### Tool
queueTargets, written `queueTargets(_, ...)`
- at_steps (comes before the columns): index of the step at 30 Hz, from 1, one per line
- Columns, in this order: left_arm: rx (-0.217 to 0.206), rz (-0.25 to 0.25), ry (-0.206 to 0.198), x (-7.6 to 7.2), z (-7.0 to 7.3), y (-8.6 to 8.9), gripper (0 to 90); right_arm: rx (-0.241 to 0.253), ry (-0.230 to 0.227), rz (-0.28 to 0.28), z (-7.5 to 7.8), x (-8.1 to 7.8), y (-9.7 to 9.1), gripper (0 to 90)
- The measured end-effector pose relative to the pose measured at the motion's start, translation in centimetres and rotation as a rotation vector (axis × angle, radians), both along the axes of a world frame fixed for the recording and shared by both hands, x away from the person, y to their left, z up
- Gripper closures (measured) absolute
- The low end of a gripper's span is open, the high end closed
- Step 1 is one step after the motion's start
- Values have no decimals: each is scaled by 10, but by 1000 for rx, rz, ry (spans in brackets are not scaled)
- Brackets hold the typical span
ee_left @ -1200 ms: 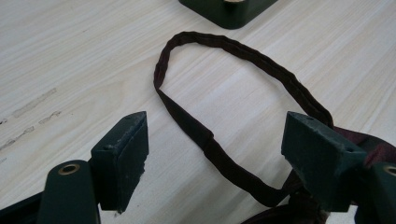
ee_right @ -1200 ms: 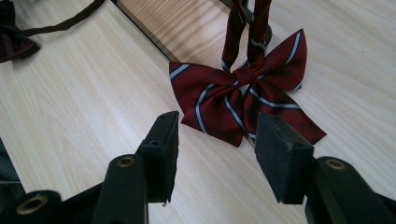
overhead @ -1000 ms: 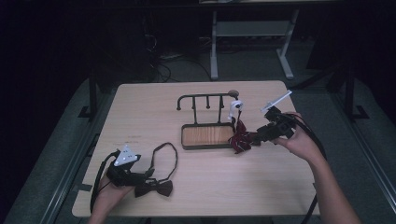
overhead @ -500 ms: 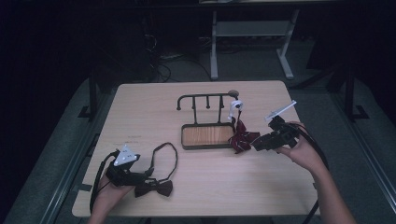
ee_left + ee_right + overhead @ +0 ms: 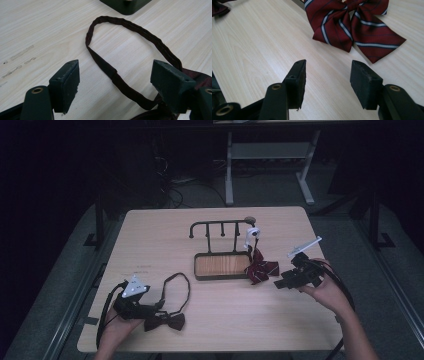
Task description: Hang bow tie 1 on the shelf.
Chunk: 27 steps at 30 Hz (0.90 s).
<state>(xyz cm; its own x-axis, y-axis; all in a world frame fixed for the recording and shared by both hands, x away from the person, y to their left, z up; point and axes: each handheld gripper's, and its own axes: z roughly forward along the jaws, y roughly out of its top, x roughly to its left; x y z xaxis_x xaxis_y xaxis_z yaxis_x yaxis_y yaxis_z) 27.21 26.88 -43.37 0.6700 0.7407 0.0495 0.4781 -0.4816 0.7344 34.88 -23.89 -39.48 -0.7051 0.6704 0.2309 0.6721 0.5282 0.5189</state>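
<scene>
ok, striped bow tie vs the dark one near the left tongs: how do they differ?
The striped bow tie is red with pale stripes; the dark bow tie looks plain. The striped one lies against the rack's tray, its band running up to the rack; the dark one lies flat near the table's front edge, band looped open. Neither is gripped.

Striped bow (image 5: 261,269) right of rack (image 5: 222,255) (touching); plain bow (image 5: 166,322) front-left.

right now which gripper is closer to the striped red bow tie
Right. The right gripper sits open just beside the striped red bow tie, fingers aimed at it with bare table between. The left gripper is far off at the table's near left corner, over the dark bow tie.
</scene>
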Motion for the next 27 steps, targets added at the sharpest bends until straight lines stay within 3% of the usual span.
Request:
queueTargets(19, 26, -12, 6, 2, 0, -3, 242, 24, -36, -3, -17, -26, -4, 460)
queueTargets(27, -1, -11, 27, 9, 3, -4, 262, 23, -58, -4, -23, -38, 0, 452)
